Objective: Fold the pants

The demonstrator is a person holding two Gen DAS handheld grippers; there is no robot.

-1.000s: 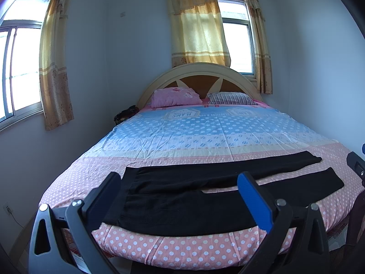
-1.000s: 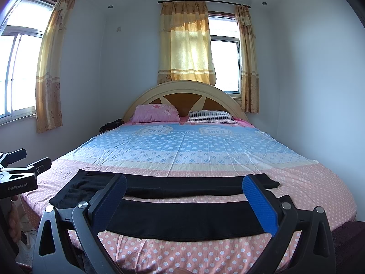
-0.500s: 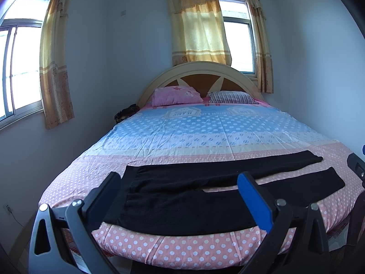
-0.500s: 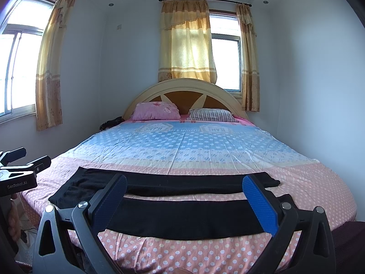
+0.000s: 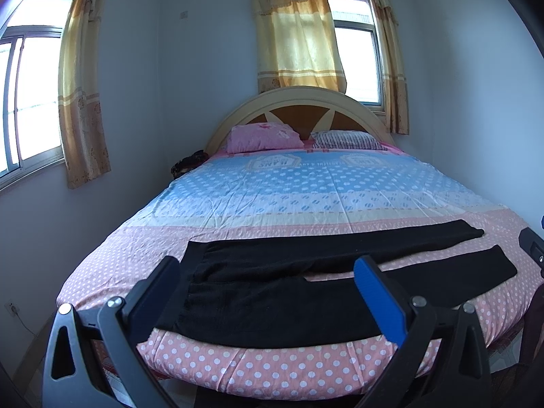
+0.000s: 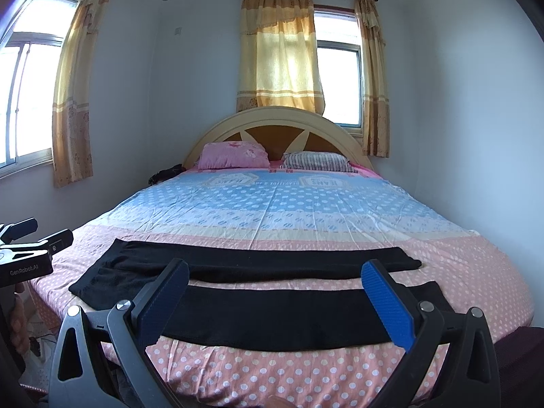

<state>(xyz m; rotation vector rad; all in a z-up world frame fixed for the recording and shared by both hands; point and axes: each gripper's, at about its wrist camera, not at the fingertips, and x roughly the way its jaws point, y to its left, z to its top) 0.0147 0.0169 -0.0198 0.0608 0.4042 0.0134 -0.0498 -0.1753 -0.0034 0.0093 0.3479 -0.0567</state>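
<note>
Sunlit curtains [image 5: 295,30] hang behind a wide bed [image 5: 306,183] with a dotted pink and blue sheet. Black pants [image 5: 306,285] lie flat across the foot of the bed, waist to the left, both legs stretched to the right and a little apart. Left gripper [image 5: 268,292] and right gripper [image 6: 275,295] hover in front of the bed edge, fingers spread wide, holding nothing and not touching the pants. Two pillows [image 6: 234,156] rest by the headboard.
</note>
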